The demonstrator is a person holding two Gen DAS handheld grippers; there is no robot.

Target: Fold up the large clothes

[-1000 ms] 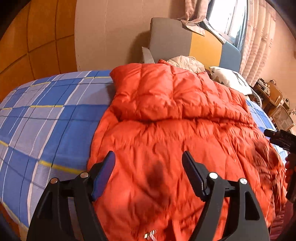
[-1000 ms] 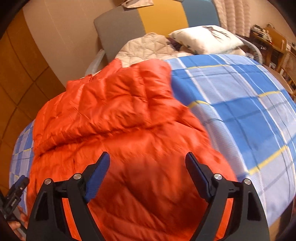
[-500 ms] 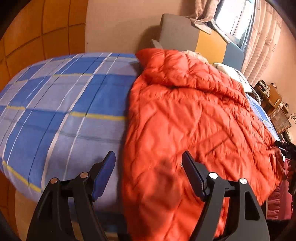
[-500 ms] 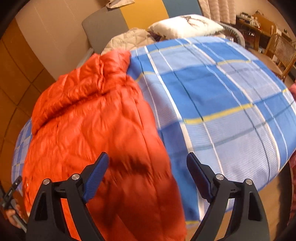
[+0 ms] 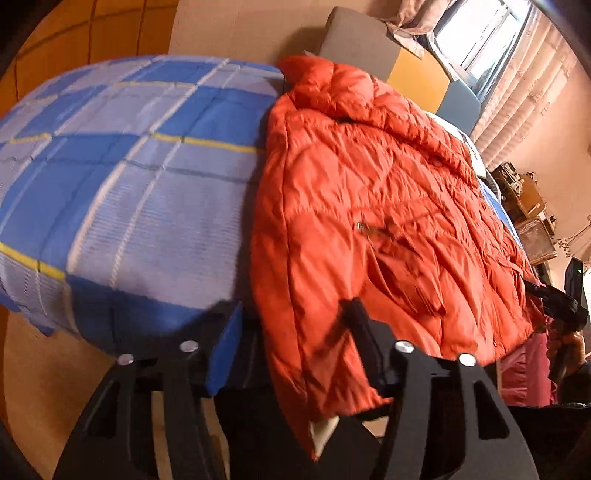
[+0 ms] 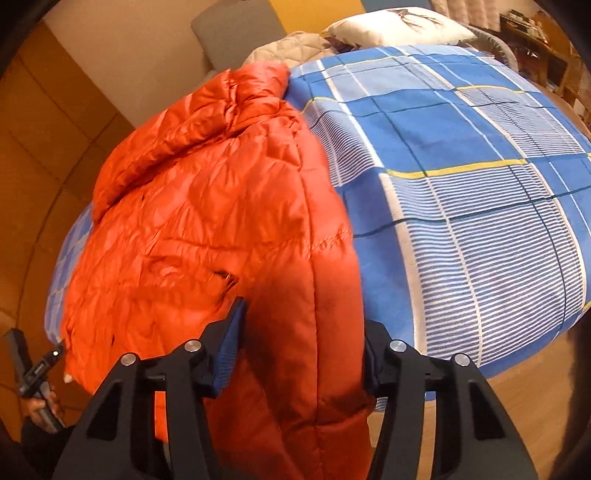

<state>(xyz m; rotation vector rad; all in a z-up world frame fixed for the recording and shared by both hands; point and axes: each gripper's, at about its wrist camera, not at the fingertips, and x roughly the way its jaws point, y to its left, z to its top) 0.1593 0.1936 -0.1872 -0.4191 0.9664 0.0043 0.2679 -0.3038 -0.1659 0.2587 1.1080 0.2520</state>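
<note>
- The bed (image 5: 122,192) fills most of both views, covered by a blue plaid bedspread (image 6: 480,206) with white stripes and thin yellow lines; its near edge drops toward a wooden floor (image 6: 524,398).
- The orange down jacket (image 5: 369,206) lies lengthwise on the bed, hood end toward the headboard, its hem hanging over the bed's near edge. In the right wrist view the jacket (image 6: 207,221) covers the left part of the bed, with bare bedspread to its right.
- A headboard (image 5: 417,74) in grey, yellow and blue panels stands at the far edge, with a curtained window (image 5: 491,40) above it.
- A white pillow (image 6: 399,26) and a beige quilted cover (image 6: 288,48) sit at the far edge, just beyond the jacket's hood.
- The left tool (image 5: 291,343) is at the hem's left corner, its fingers spread with a fold of the hanging jacket between them; whether the pads actually press the fabric cannot be told.
- The right tool (image 6: 301,354) is at the hem's other corner, fingers likewise apart on either side of a thick roll of the jacket, blue pad (image 6: 229,354) against the cloth.
</note>
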